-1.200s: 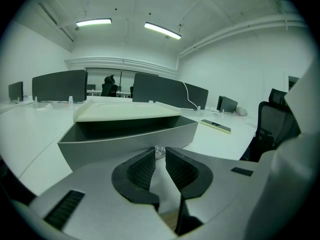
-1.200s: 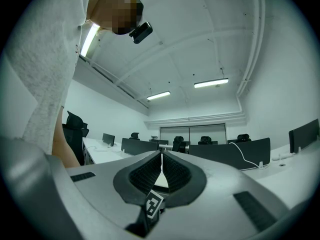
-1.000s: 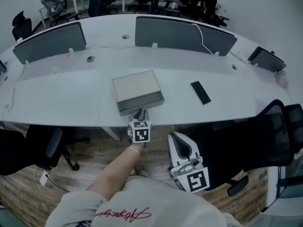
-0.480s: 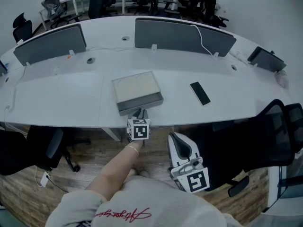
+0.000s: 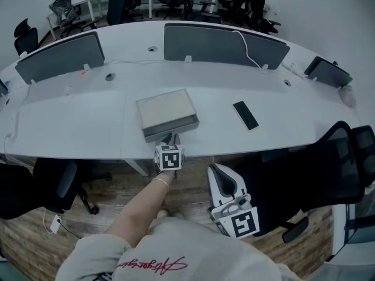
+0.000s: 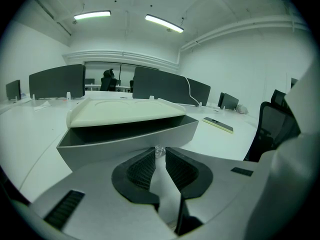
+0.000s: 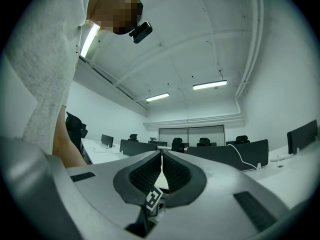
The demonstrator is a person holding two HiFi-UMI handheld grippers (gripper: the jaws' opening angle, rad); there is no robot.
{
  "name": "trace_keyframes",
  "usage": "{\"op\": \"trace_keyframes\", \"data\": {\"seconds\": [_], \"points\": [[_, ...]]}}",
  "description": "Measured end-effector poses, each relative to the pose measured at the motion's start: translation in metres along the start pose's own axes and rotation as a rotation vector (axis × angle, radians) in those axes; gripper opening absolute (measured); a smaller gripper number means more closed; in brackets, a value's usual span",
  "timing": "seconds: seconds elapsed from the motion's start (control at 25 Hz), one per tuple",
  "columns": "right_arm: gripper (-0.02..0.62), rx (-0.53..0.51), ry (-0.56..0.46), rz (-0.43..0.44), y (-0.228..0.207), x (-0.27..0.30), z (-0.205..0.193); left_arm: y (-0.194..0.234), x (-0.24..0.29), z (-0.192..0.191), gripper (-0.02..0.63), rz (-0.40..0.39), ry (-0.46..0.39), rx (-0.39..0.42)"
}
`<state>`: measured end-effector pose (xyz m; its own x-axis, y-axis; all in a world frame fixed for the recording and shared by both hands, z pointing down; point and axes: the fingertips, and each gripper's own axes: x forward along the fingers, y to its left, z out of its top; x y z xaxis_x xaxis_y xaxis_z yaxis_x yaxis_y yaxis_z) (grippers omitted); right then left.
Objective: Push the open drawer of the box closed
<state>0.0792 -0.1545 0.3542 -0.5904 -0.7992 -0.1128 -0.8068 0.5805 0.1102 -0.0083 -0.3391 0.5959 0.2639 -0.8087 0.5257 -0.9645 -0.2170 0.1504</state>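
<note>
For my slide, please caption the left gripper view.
Left gripper, jaws nearly together, faces the open drawer of the box.

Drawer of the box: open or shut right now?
Open: the drawer front sticks out past the box top, dark gap between, in the left gripper view.

Right gripper (image 7: pixel 161 159) — jaws together.

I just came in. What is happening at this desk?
A person holds a gripper in each hand. The left gripper is at the front of the open drawer of the box on the desk, its fingers closed on a small shiny knob there. The drawer is not yet pushed in. The right gripper hangs off the desk edge, fingers together, empty.
</note>
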Motion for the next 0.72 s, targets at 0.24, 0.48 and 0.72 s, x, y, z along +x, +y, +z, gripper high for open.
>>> {"op": "trace_keyframes", "data": {"seconds": [0.24,0.48,0.72], "points": [[0.020,-0.003,-0.003,-0.001,-0.0022,-0.0007,0.0006,0.0006,0.0016,0.0006,0.075,0.001,0.004,-0.004],[0.020,-0.004,0.000,-0.001,-0.0009,-0.0008,0.0002,0.0031,0.0040,0.0027,0.075,-0.002,-0.005,-0.012],[0.020,0.002,0.001,-0.012,-0.0040,-0.0016,-0.0017,0.0075,0.0090,0.0071,0.075,0.009,-0.026,-0.002]]}}
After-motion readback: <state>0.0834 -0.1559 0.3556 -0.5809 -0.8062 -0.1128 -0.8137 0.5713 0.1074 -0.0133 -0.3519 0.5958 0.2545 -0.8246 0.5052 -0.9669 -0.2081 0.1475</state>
